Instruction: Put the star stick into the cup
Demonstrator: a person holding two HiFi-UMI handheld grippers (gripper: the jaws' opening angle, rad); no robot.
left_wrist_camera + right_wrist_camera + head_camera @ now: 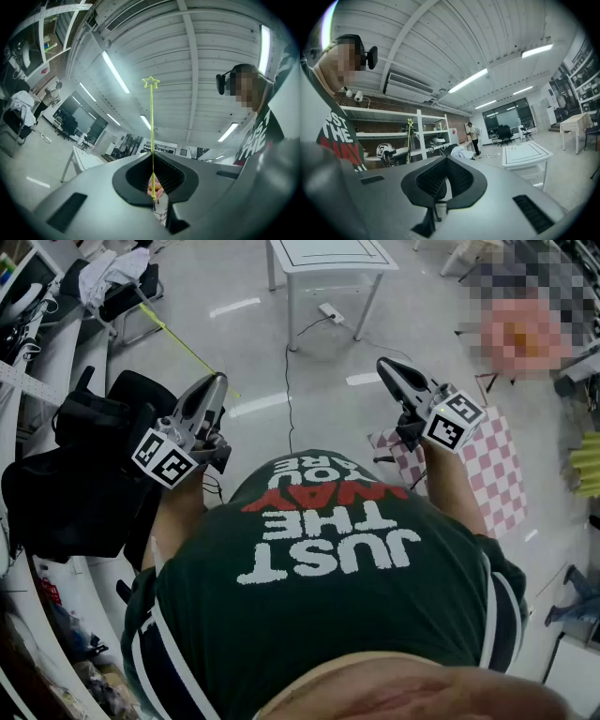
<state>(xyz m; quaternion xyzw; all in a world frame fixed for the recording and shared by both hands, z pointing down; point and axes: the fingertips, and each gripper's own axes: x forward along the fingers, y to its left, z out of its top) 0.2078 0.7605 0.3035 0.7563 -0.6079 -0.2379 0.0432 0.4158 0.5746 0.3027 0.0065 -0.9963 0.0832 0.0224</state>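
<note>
left gripper view: star stick [151,122] vertical, star uppermost.

Star stick [151,122] thin yellow plastic; left gripper [153,154] shell matt grey plastic; floor [234,334] smooth, glossy.

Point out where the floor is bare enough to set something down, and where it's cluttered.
Bare floor stretches from the table down toward the person's shirt, crossed only by a thin cable. Another free strip lies between the table and the checkered mat. The left side is crowded: a black chair and cluttered shelves.
</note>
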